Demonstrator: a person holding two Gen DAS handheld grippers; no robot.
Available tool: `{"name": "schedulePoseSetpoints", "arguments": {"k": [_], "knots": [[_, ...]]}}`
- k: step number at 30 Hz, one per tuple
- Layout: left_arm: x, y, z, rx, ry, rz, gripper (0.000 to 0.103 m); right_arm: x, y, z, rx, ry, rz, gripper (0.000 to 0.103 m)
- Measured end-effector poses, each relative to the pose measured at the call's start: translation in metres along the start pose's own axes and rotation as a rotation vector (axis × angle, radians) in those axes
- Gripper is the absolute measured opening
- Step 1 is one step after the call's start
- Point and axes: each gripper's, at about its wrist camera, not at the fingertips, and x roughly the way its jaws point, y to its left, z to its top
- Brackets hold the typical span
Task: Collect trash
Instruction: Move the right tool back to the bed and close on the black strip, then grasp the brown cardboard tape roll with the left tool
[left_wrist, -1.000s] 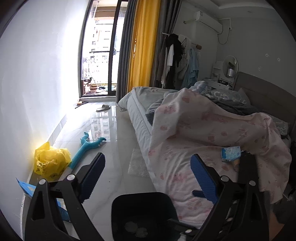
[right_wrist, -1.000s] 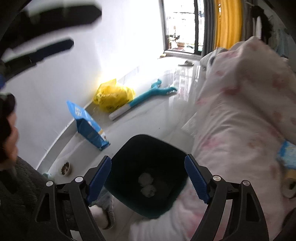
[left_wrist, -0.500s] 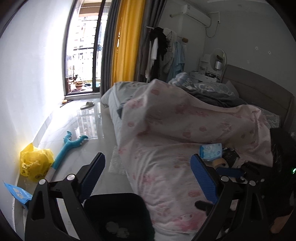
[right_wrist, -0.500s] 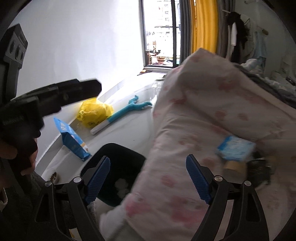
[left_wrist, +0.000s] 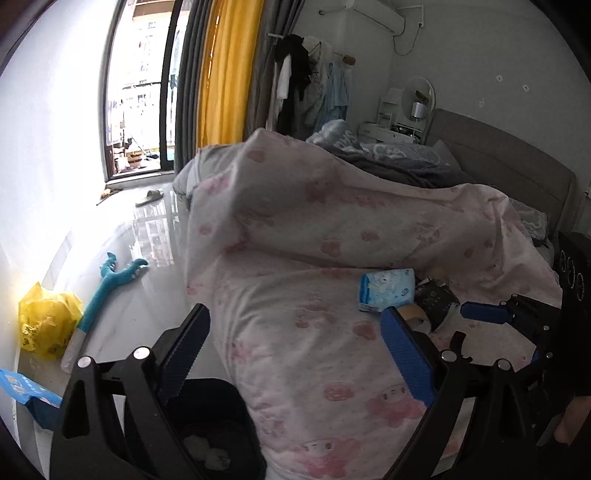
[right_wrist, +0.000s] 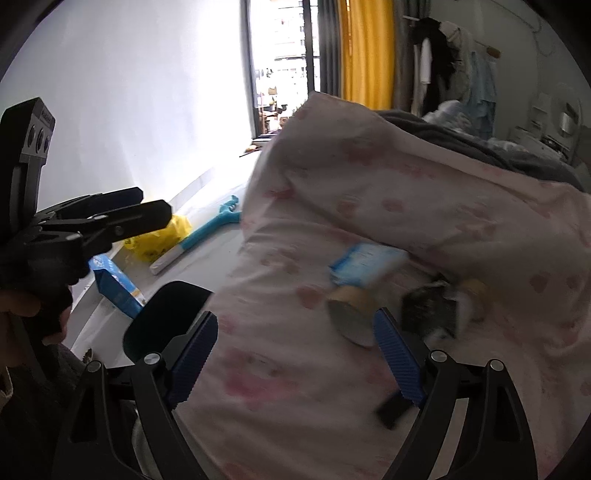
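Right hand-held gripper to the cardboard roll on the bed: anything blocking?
Nothing visible. The right hand-held gripper is open and empty over bare pink floral quilt; the brown cardboard roll lies just beyond its fingertips, blue tissue pack behind.

Our left gripper (left_wrist: 295, 354) and right gripper (right_wrist: 295, 354) were alike: black angular frames with triangular cut-outs and silver screws, each ending in two fingers (left_wrist: 406, 354) faced with ribbed blue pads (right_wrist: 194, 358). We wore a dark grey knitted sleeve (right_wrist: 40, 406).
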Motion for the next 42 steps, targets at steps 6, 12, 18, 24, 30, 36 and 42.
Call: {"name": "schedulePoseSetpoints", "arguments": {"k": [6, 12, 18, 24, 30, 36, 42], "knots": [[0.017, -0.013, 0.0, -0.03, 0.033, -0.035, 0.095, -0.006, -0.028, -0.012, 0.012, -0.003, -0.014, 0.087], [0.035, -0.029, -0.003, -0.042, 0.069, -0.071, 0.095, -0.002, -0.048, -0.025, -0.008, 0.036, -0.032, 0.087], [0.051, -0.046, -0.006, -0.036, 0.106, -0.098, 0.095, 0.008, -0.072, -0.039, 0.021, 0.085, -0.028, 0.087], [0.066, -0.061, -0.009, -0.03, 0.136, -0.128, 0.095, 0.018, -0.08, -0.043, 0.017, 0.108, 0.019, 0.087], [0.075, -0.073, -0.012, -0.024, 0.16, -0.165, 0.095, 0.032, -0.09, -0.047, 0.026, 0.132, 0.07, 0.07], [0.086, -0.085, -0.015, -0.012, 0.181, -0.196, 0.095, 0.038, -0.092, -0.051, 0.01, 0.162, 0.081, 0.049], [0.095, -0.097, -0.018, -0.005, 0.193, -0.217, 0.091, 0.026, -0.098, -0.049, 0.032, 0.13, 0.074, 0.047]]}}
